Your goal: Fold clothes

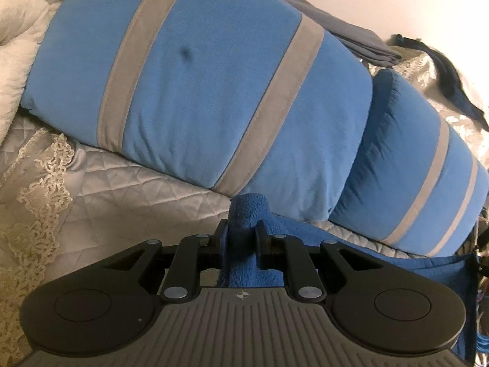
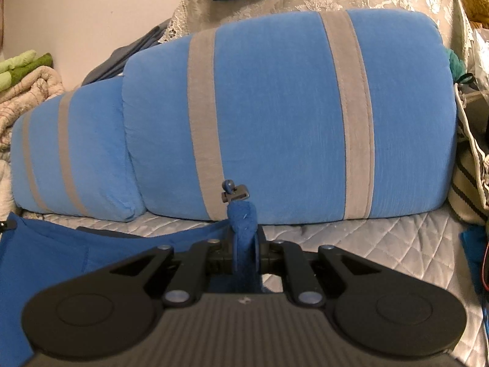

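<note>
Between my left gripper's (image 1: 240, 240) jaws I see a bunched fold of the blue fleece garment (image 1: 247, 214), clamped tight, its tip poking up toward twelve o'clock. My right gripper (image 2: 244, 241) is clenched on another edge of the same garment (image 2: 243, 232), with a small grey cord toggle (image 2: 233, 194) standing just above the pinched fleece. From each grip I see the cloth spreading off sideways, toward four o'clock in the left view and toward eight o'clock in the right, hanging over a quilted silver bedspread (image 2: 360, 244). Beyond it, at twelve o'clock, two blue cushions with grey stripes (image 2: 275, 116) lie side by side. Lace trim (image 1: 39, 189) runs at nine o'clock in the left view.
</note>
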Motion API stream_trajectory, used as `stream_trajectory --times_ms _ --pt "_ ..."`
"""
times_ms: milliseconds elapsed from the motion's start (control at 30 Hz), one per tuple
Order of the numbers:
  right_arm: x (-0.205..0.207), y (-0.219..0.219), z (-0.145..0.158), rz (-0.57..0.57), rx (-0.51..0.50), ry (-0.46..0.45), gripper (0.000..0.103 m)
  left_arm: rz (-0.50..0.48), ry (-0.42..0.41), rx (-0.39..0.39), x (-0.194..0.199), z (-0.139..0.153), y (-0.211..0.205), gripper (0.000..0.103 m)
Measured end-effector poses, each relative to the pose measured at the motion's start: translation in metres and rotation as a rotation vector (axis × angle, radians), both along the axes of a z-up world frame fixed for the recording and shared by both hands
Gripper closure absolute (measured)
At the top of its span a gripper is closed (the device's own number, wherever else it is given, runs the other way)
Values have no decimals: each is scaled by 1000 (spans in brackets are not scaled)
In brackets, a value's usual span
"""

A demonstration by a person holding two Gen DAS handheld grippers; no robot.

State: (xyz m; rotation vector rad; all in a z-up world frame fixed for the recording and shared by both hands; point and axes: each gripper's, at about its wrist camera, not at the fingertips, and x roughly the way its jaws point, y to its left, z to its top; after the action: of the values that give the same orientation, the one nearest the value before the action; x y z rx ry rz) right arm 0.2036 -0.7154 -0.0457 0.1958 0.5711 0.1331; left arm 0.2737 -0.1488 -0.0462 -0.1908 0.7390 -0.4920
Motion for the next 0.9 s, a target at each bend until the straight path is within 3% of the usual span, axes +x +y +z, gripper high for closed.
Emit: stream_trajectory --times_ms 233,467,600,633,667,700,767,833,867,900 --pt "25 2 -15 -22 -13 24 93 33 33 5 21 -21 -9 86" --pt "51 13 -43 -40 -76 79 93 39 58 86 34 -45 -15 86" --pt "60 15 -56 -44 -107 126 91 42 99 61 40 -52 -10 82" --pt "62 16 -57 -46 -114 141 82 42 106 63 41 -53 -10 81" --pt "64 16 -59 -49 -120 156 65 46 115 68 42 -52 -10 77" --pt "65 17 -58 -57 -137 170 59 55 105 68 40 -48 -9 75" --pt "64 18 -56 -70 -169 184 21 73 83 66 37 -40 -7 68" --pt "58 20 -48 -56 -176 168 3 92 38 65 31 -29 -4 47" --pt "54 22 -44 -46 -176 160 0 99 19 70 27 -23 -5 33" --pt "51 23 -40 -36 -176 152 0 102 5 83 23 -18 -8 25"
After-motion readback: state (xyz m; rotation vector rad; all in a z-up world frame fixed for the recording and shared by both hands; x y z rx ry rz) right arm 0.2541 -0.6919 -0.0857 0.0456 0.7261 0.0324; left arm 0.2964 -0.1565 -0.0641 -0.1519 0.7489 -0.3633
